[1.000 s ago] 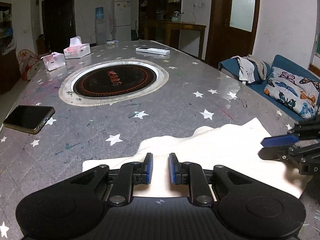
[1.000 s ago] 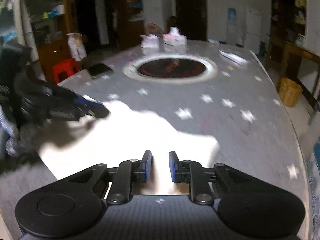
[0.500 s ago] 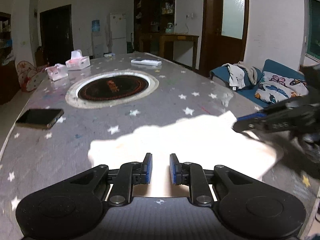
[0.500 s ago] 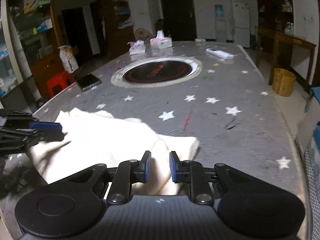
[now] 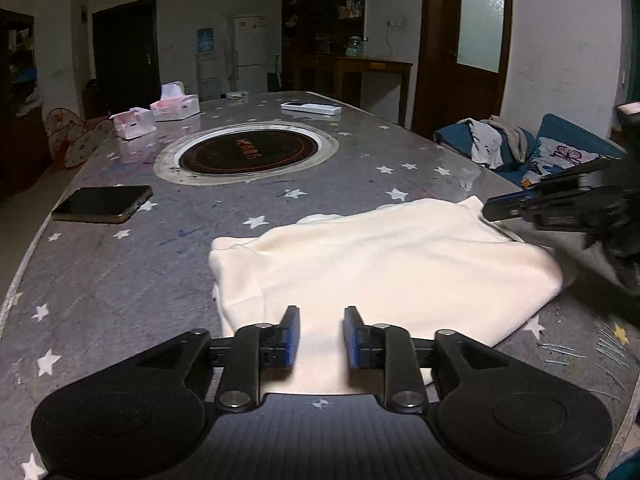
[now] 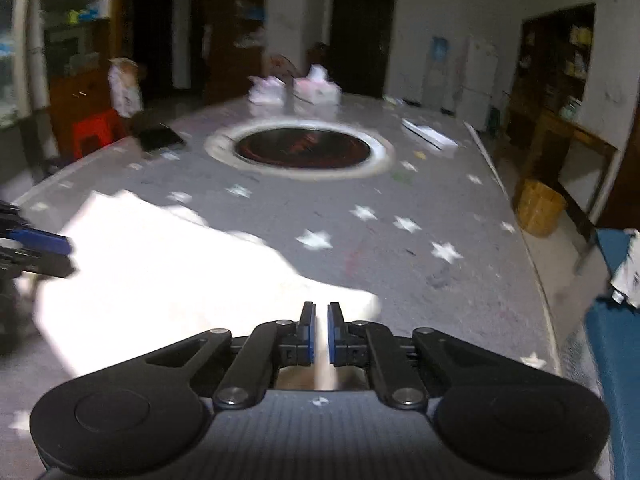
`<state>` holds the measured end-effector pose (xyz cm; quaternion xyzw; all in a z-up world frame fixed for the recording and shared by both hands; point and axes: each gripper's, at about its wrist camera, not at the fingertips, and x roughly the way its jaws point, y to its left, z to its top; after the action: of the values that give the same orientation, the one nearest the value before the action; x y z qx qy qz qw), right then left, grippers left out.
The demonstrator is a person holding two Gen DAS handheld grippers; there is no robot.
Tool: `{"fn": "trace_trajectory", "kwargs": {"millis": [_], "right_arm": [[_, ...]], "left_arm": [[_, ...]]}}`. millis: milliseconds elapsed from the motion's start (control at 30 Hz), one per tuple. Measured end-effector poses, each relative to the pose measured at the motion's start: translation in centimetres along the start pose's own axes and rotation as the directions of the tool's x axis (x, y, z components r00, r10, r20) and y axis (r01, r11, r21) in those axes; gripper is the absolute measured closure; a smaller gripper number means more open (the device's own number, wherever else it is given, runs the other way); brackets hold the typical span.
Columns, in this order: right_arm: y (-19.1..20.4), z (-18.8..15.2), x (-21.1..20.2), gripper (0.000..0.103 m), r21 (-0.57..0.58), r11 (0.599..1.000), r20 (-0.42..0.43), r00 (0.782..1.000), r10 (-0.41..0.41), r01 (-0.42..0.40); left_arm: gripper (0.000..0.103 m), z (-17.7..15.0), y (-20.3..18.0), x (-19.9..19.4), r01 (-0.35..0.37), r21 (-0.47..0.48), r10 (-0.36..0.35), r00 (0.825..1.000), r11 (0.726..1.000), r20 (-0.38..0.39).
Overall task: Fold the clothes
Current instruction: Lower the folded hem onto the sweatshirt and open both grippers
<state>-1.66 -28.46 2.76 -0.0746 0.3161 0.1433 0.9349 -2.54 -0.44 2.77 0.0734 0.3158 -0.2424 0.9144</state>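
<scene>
A cream folded garment (image 5: 384, 264) lies on the grey star-patterned table (image 5: 120, 280) near its front edge. It also shows in the right wrist view (image 6: 160, 264), blurred. My left gripper (image 5: 321, 336) is open over the garment's near edge with nothing between its blue pads. My right gripper (image 6: 321, 334) has its jaws nearly closed over the garment's right corner; I cannot tell whether cloth is pinched. The right gripper also shows in the left wrist view (image 5: 520, 206) at the garment's far right corner. The left gripper shows in the right wrist view (image 6: 36, 250) at the garment's left side.
A round induction hob (image 5: 248, 152) sits in the table's middle. A black phone (image 5: 104, 204) lies at the left edge. Two tissue boxes (image 5: 156, 114) and a white remote (image 5: 311, 108) are at the far end. A blue sofa with clothes (image 5: 520, 148) stands to the right.
The right gripper's jaws have narrowed from open to nearly shut, and it has swung left. The left gripper has stayed open and the garment looks more bunched toward the right.
</scene>
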Motion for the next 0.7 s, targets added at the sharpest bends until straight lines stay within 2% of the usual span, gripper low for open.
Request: {"fn": "trace_trajectory", "kwargs": {"millis": [67,200,300,467,600,700], "right_arm": [[1.0,0.1,-1.2,0.097,-0.011,0.998,0.013,0.998,0.063,-0.063],[3.0,-0.7,-1.8,0.096,-0.045,0.985,-0.027,0.986,0.166,-0.167],[2.7,-1.2,-1.1,0.094,-0.035,0.987,-0.06,0.986,0.156,-0.158],[2.3,1.6,-0.7,0.093,-0.041,0.987,-0.033,0.988,0.154,-0.155],[1.9,3.6,2.1,0.093,-0.019,0.984,-0.034,0.983,0.178,-0.179],[1.6,4.1,4.8,0.093,0.005,0.986,-0.069,0.983,0.169,-0.169]], "left_arm": [[0.075,0.0,0.2,0.0,0.003,-0.005,-0.003,1.0,1.0,-0.001],[0.072,0.0,1.0,0.5,0.003,-0.034,-0.003,1.0,0.999,-0.014],[0.073,0.5,1.5,0.3,-0.001,-0.054,0.001,1.0,0.999,-0.012],[0.073,2.5,2.1,1.0,-0.011,-0.042,0.012,1.0,0.999,0.014],[0.073,4.1,2.4,3.3,0.004,-0.051,-0.004,1.0,0.999,0.005],[0.073,4.8,2.8,5.3,-0.022,-0.051,0.021,0.999,0.998,-0.024]]}}
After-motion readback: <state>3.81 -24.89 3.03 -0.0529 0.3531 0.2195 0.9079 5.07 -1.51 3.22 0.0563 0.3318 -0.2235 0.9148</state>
